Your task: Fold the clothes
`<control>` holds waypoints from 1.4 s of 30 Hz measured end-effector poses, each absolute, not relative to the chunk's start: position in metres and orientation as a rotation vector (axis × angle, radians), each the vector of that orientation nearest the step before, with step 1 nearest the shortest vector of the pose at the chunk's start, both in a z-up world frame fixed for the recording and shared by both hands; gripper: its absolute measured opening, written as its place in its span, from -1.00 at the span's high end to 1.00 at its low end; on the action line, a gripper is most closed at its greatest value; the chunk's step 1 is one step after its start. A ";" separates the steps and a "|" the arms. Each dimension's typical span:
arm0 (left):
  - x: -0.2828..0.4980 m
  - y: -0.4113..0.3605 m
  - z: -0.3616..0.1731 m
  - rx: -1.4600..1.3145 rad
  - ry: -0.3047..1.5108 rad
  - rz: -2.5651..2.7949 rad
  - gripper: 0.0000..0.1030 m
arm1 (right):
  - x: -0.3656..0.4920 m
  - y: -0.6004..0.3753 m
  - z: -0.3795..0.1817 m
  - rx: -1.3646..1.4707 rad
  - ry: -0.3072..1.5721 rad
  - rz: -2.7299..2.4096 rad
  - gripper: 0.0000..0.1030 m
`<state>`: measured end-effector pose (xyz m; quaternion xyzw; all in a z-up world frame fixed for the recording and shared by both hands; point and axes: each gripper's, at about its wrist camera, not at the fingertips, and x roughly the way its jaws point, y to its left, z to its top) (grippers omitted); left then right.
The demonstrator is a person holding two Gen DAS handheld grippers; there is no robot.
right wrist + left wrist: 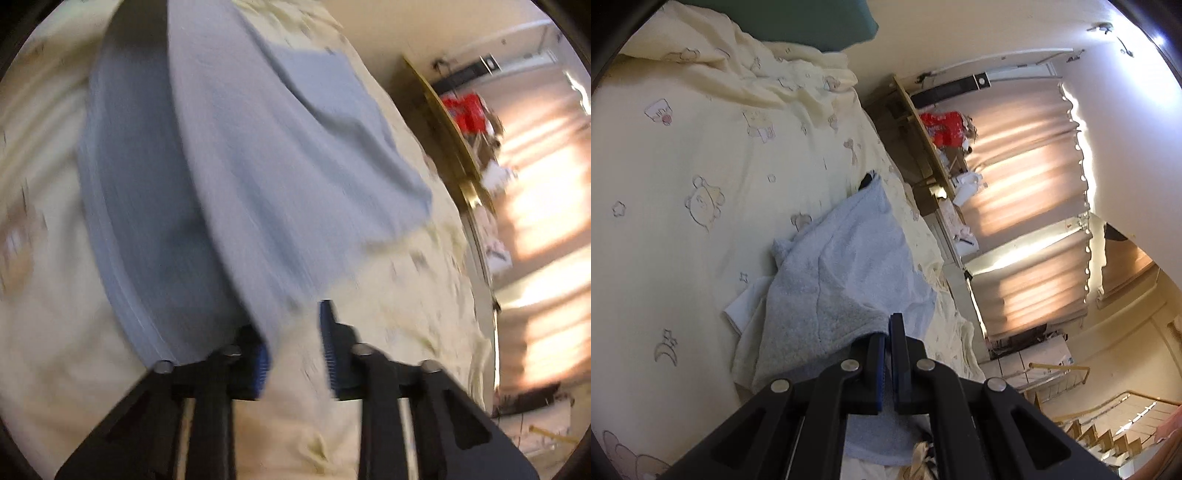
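L claw (888,332) pinched shut on cloth (846,258), fingers nearly touching. R claw (295,325) spread open, one finger under cloth edge; view blurred.

You are looking across a pale yellow bedsheet (683,155) printed with bears, stars and moons, rumpled into folds toward its far end, where a dark green pillow (798,22) rests at the top. Beside the bed a wooden shelf (923,122) carries a bright red item (942,127) (what it is, the lens does not tell you) and some white clutter (967,186). Behind the shelf, pleated pinkish curtains (1023,158) glow with daylight in bands. A wooden stair railing (1108,424) shows at the lower right of your left wrist view. Your right wrist view repeats sheet, shelf and curtains, blurred.
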<state>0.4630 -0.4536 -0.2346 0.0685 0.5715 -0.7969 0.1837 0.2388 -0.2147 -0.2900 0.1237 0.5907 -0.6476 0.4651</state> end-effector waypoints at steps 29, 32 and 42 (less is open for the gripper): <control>0.461 -0.438 -0.219 0.646 1.240 -2.134 0.97 | 0.223 -0.164 -0.281 0.484 1.387 -1.352 0.96; 0.419 -0.436 -0.211 0.822 1.082 -2.251 0.97 | 0.174 -0.173 -0.245 0.749 1.120 -1.469 0.96; 0.370 -0.454 -0.278 1.494 0.670 -1.951 0.96 | 0.075 -0.253 -0.181 1.100 0.538 -1.584 0.95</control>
